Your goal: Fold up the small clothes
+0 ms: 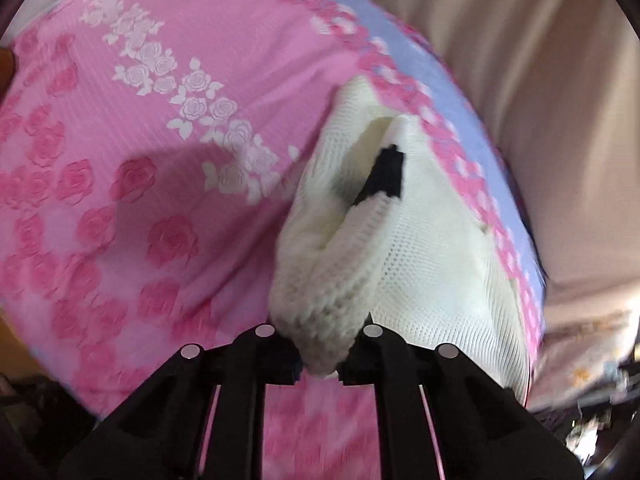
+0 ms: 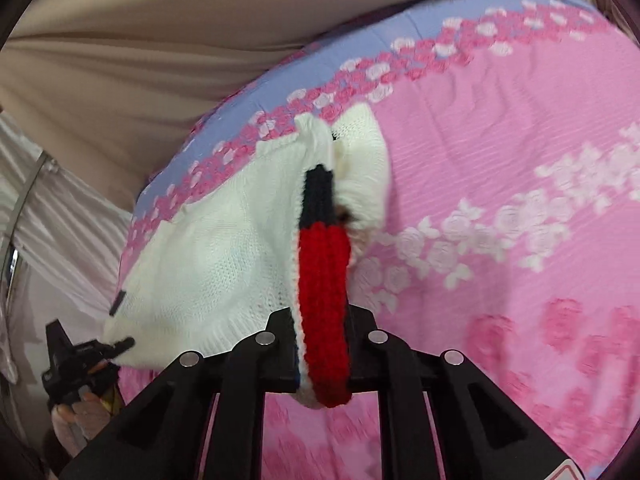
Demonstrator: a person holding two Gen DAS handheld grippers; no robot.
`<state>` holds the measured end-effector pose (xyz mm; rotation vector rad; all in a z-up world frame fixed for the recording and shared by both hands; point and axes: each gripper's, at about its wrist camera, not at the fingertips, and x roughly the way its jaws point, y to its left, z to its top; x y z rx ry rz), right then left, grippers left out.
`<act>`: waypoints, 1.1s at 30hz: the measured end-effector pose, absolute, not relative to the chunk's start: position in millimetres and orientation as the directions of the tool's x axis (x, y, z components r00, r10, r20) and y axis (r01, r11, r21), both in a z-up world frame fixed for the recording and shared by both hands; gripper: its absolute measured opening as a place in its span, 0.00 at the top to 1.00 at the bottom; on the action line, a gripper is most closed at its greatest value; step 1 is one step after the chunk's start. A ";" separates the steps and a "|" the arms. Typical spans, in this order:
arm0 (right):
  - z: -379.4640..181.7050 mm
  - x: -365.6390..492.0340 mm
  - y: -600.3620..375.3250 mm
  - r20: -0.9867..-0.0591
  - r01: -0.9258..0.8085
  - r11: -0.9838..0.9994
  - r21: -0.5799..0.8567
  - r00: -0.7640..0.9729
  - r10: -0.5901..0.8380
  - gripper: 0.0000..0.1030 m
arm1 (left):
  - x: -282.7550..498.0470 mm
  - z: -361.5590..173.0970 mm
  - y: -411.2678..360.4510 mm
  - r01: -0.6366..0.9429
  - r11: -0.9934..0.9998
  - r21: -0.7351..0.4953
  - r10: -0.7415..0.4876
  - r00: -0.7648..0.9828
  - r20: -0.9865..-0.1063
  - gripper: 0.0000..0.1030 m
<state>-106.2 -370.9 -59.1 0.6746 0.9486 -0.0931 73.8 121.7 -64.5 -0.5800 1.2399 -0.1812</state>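
Cream knitted sweater (image 1: 400, 248) lies blurred on the pink rose-print bedsheet (image 1: 120, 120). Left gripper (image 1: 320, 364) pinches its ribbed hem; right gripper (image 2: 322, 376) pinches its red-and-navy band (image 2: 324, 300), fingertips hidden.

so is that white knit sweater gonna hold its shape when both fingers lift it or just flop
Likely floppy: the white knit sweater already sags and bunches between the left gripper and right gripper. The chunky red and navy ribbed band probably gives good friction, so slipping seems unlikely. It looks light, draping without pulling taut on the pink bedsheet.

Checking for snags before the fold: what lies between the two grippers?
Only the white knit sweater spans from the left gripper to the right gripper, over the pink bedsheet; the right wrist view shows it.
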 end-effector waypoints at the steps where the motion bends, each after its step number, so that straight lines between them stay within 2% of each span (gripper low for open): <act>1: -55.8 -118.7 -369.9 -0.790 0.359 0.806 0.470 0.579 0.203 0.89 | 61.0 -59.8 124.2 -0.168 0.849 -0.501 -0.436 0.313 -0.844 0.90; 3: -59.0 -144.8 -370.3 -0.816 0.368 0.817 0.444 0.543 0.198 0.89 | 40.9 -60.6 128.0 -0.168 0.854 -0.492 -0.438 0.276 -0.855 0.90; 6: -96.0 -177.2 -361.9 -0.877 0.395 0.831 0.392 0.435 0.206 0.88 | 8.4 -83.7 130.9 -0.197 0.870 -0.452 -0.416 0.202 -0.887 0.90; 9: -129.0 -184.1 -355.9 -0.919 0.411 0.849 0.332 0.345 0.192 0.78 | -9.8 -106.5 124.3 -0.190 0.922 -0.336 -0.303 0.184 -0.935 0.85; 12: -97.0 -185.2 -363.1 -0.890 0.430 0.837 0.339 0.434 0.138 0.74 | -12.7 -73.6 124.5 -0.178 0.926 -0.333 -0.280 0.270 -0.921 0.84; 14: -66.6 -175.9 -365.8 -0.863 0.399 0.865 0.303 0.501 0.070 0.60 | -6.3 -35.1 119.8 -0.127 0.939 -0.318 -0.253 0.372 -0.893 0.78; 16: -51.4 -155.2 -368.9 -0.839 0.363 0.881 0.302 0.540 0.066 0.54 | 7.1 -13.1 108.3 -0.076 0.948 -0.308 -0.248 0.427 -0.869 0.67; 20: -58.3 -105.8 -370.2 -0.841 0.324 0.909 0.263 0.539 0.051 0.52 | 58.3 -9.3 76.0 -0.029 0.976 -0.218 -0.177 0.484 -0.857 0.65; 25: -94.2 -63.5 -373.9 -0.873 0.364 0.896 0.254 0.485 0.050 0.52 | 103.4 -35.2 63.1 -0.060 0.973 -0.224 -0.173 0.456 -0.873 0.62; 27: -101.1 -55.6 -375.1 -0.876 0.370 0.891 0.264 0.479 0.061 0.55 | 115.0 -52.2 53.5 -0.026 0.980 -0.196 -0.168 0.418 -0.893 0.63; 28: -101.2 -52.5 -375.8 -0.871 0.369 0.888 0.275 0.487 0.067 0.75 | 117.4 -57.8 49.3 -0.007 0.981 -0.193 -0.175 0.401 -0.899 0.63; 29: -99.8 -49.2 -377.3 -0.865 0.363 0.881 0.304 0.492 0.096 0.93 | 120.1 -64.7 45.3 0.018 0.981 -0.194 -0.186 0.384 -0.905 0.74; 30: -94.7 -48.2 -378.6 -0.859 0.368 0.876 0.313 0.503 0.096 0.93 | 123.5 -70.2 41.6 0.031 0.982 -0.187 -0.185 0.368 -0.911 0.93; 33: -63.4 -46.2 -377.9 -0.814 0.349 0.884 0.312 0.578 0.059 0.93 | 128.8 -69.6 38.8 0.028 0.980 -0.198 -0.194 0.371 -0.908 0.96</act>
